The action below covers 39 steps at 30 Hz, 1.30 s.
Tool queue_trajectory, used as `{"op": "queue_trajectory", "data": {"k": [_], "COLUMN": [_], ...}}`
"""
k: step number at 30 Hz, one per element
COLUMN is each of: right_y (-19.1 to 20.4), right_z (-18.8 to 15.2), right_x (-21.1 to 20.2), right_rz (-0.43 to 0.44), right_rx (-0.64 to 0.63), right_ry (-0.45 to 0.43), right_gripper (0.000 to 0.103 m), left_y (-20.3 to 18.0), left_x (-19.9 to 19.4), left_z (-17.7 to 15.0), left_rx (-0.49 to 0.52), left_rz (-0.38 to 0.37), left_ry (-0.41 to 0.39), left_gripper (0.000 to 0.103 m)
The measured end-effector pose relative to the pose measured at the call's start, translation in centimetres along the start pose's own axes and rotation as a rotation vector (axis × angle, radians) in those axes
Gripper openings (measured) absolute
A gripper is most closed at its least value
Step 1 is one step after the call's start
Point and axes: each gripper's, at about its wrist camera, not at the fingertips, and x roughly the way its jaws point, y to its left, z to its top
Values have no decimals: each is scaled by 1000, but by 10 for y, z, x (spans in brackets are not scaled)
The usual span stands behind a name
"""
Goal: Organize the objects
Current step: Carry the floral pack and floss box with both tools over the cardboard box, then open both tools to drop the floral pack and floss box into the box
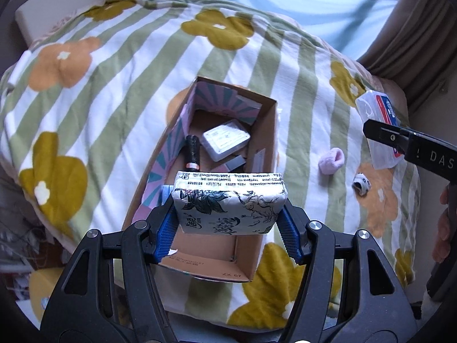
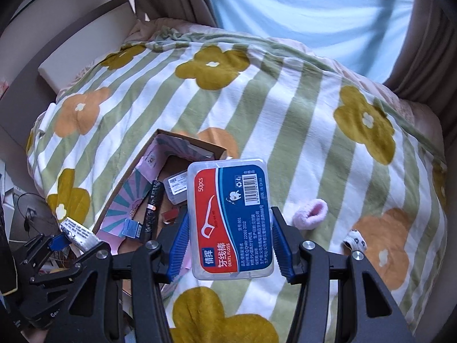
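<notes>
Clear plastic floss-pick box (image 2: pixel 231 220), label "50pcs DENTL FLOSS", clamped in right gripper (image 2: pixel 231 243) over striped flowered blanket (image 2: pixel 285 120). Ink-printed white tissue pack (image 1: pixel 228 203) clamped in left gripper (image 1: pixel 228 228) above open cardboard box (image 1: pixel 265 131) holding black tube (image 1: pixel 192 151), white square case (image 1: pixel 225 140).

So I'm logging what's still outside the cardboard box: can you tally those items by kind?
Tissue pack, in left gripper: 1
Dental floss box, in right gripper: 1
Pink sock: 1
White patterned sock: 1
Total: 4
</notes>
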Motion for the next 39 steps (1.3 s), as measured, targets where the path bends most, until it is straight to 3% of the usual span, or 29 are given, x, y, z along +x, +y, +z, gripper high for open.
{"op": "queue_trajectory", "data": {"k": [12,20,32,33,35,39], "right_y": [63,89,96,97,97,90], "right_z": [56,66,68,69,69,69], "right_x": [124,219,243,244,247,242], "right_rz": [101,144,191,192,183,201], "right_rx": [-195,-230,-239,-240,-234,-198], "right_ry": [147,254,288,287,299,276], "right_gripper": [49,49,51,53,89,94], "left_y": [38,32,26,25,24,25], "left_x": [72,129,139,140,139,134], "left_z": [-17,-14,-15,-14,-15,-17], "left_rx": [-204,-216,-217,-212,-211,-235], "left_rz": [45,36,33,44,46,9], "left_ry": [117,167,179,188,195,187], "left_gripper": [59,59,62,65,102,103]}}
